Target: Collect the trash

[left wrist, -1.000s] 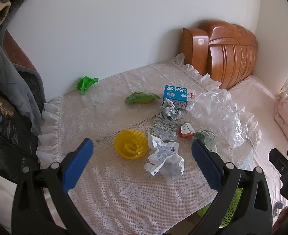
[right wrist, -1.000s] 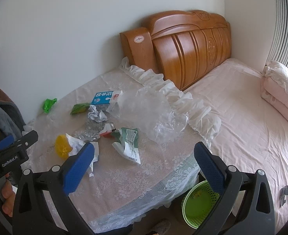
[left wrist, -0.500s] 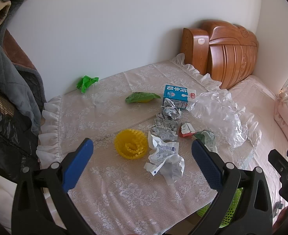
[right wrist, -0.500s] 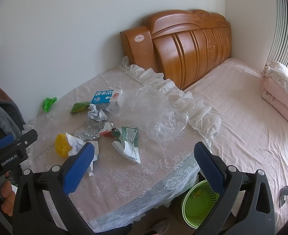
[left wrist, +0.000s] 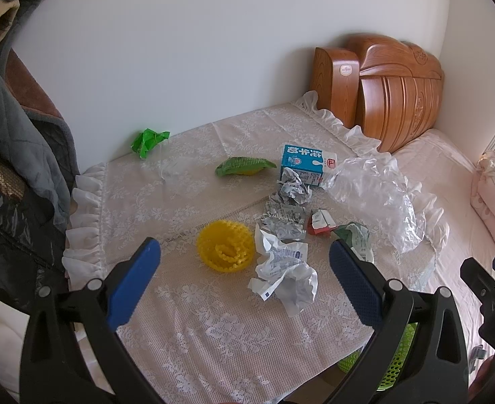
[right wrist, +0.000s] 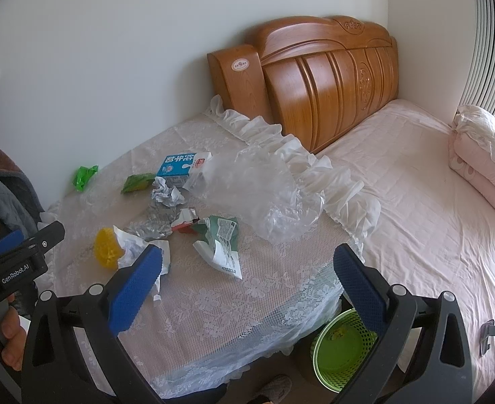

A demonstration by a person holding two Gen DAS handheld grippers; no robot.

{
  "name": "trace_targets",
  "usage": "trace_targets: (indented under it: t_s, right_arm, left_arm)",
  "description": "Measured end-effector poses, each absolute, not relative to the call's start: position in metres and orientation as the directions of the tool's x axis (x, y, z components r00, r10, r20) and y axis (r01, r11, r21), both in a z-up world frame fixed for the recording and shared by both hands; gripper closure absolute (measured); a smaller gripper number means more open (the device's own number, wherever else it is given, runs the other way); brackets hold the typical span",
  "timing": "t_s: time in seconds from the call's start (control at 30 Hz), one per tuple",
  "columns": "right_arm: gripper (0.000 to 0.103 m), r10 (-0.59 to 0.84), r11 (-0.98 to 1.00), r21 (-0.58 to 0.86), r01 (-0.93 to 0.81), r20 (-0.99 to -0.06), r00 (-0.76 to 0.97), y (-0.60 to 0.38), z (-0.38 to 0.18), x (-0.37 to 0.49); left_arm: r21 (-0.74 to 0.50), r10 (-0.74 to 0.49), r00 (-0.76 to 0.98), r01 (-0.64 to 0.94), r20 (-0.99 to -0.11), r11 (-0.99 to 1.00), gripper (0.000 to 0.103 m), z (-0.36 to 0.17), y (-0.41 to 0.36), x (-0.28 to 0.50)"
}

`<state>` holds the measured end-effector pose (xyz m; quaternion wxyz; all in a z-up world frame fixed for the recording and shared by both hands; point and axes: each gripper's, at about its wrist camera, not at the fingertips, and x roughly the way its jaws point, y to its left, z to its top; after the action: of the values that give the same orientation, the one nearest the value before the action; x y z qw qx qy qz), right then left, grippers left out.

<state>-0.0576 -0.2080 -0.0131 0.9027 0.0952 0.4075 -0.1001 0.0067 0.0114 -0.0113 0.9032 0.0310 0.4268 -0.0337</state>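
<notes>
Trash lies scattered on a lace-covered table: a crumpled white paper, a yellow mesh cup, foil scraps, a blue milk carton, a clear plastic bag, a green-white wrapper, a small red carton and two green wrappers. My left gripper hovers open above the table's near side, empty. My right gripper is open and empty over the table's right front. A green mesh bin stands on the floor below the table.
A wooden headboard and a pink bed with a folded quilt fill the right side. Dark coats hang at the left. A hand holds the left gripper's handle.
</notes>
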Motion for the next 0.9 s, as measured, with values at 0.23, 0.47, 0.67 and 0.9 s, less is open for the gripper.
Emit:
trace_targets:
  t_s: [0.23, 0.47, 0.67, 0.9]
  right_arm:
    - [0.002, -0.103, 0.962, 0.090, 0.258, -0.755, 0.647, -0.207, -0.014, -0.058]
    - [0.002, -0.104, 0.962, 0.090, 0.259, -0.756, 0.646, -0.207, -0.014, -0.057]
    - [0.002, -0.093, 0.964, 0.094, 0.251, -0.760, 0.643, -0.206, -0.018, -0.058]
    - [0.002, -0.030, 0.974, 0.111, 0.196, -0.800, 0.599, -0.194, -0.053, -0.061]
  left_arm:
    - [0.027, -0.034, 0.633, 0.086, -0.774, 0.996, 0.006, -0.011, 0.012, 0.006]
    - [0.026, -0.035, 0.631, 0.087, -0.775, 0.996, 0.006, -0.011, 0.013, 0.006]
    - [0.017, -0.066, 0.634, 0.124, -0.770, 0.992, 0.006, -0.013, 0.020, 0.008]
    - [0.061, -0.083, 0.584, 0.223, -0.807, 0.973, 0.006, -0.059, 0.058, 0.031]
